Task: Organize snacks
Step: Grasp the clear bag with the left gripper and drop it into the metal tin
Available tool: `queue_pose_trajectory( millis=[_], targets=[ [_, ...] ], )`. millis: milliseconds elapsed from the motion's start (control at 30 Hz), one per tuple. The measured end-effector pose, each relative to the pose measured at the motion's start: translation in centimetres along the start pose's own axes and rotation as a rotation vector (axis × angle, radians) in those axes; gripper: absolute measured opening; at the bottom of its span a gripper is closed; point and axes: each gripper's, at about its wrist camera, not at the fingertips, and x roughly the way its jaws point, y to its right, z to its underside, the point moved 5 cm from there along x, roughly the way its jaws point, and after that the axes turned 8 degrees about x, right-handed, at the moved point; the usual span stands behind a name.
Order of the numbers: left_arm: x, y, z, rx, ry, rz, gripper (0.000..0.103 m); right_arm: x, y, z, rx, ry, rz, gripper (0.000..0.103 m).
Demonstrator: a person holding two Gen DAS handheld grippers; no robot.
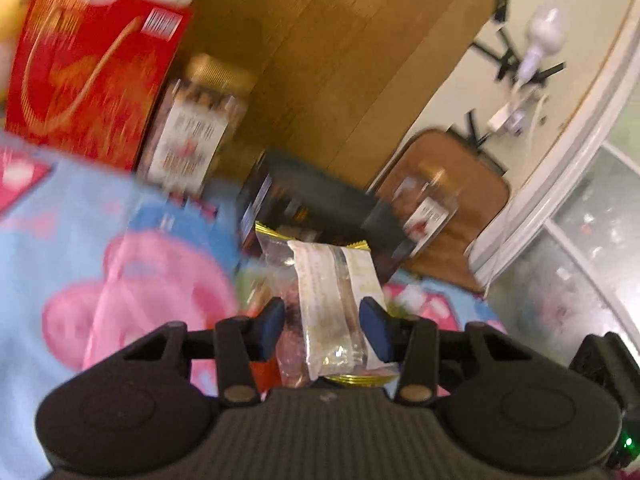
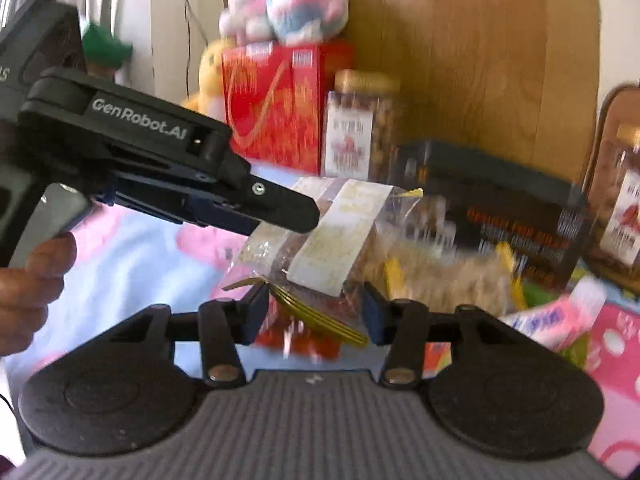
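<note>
At the far left of the left wrist view a red gift box (image 1: 92,80) stands upright against a wooden board (image 1: 340,60), with a yellow plush toy (image 1: 16,4) partly hidden behind it. Just beside the box to the right is a clear nut jar (image 1: 192,132) with a gold lid. Further right a dark snack box (image 1: 316,204) lies on the blue and pink cartoon blanket (image 1: 80,248), and a second jar (image 1: 430,204) stands at its right end.

The clear snack packet (image 1: 332,304) is lifted above the blanket, directly in front of the dark box. The left hand-held gripper (image 1: 326,326) has the packet between its blue pads, partly closed; the pads look to be just at its sides, though blur keeps contact uncertain.

In the right wrist view, the left hand-held gripper reaches in from the left, carried by a hand (image 2: 28,284), and its finger covers the packet's upper edge. The right hand-held gripper (image 2: 314,314) is roughly half closed around the packet's gold-edged seam, pads close to it. Behind the packet, a pale bag of snacks (image 2: 440,276) and a pink wrapped packet (image 2: 556,316) lie crowded before the dark box.
</note>
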Motion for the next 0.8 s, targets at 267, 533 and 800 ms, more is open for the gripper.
queue_pose_trajectory(
  millis=[267, 533, 800],
  targets=[
    [8.4, 0.9, -8.5, 0.043, -0.012, 0.02, 0.041, 2.0, 6.6, -7.0, 0.155, 0.073, 0.027, 0.052],
    [16.5, -2.1, -10.3, -0.025, -0.079, -0.062, 0.043, 8.6, 12.6, -9.2, 0.292, -0.017, 0.06, 0.053],
    [15.0, -1.4, -9.6, 0.083, -0.042, -0.08, 0.054, 8.6, 12.7, -9.4, 0.271, 0.051, 0.111, 0.061]
  ],
)
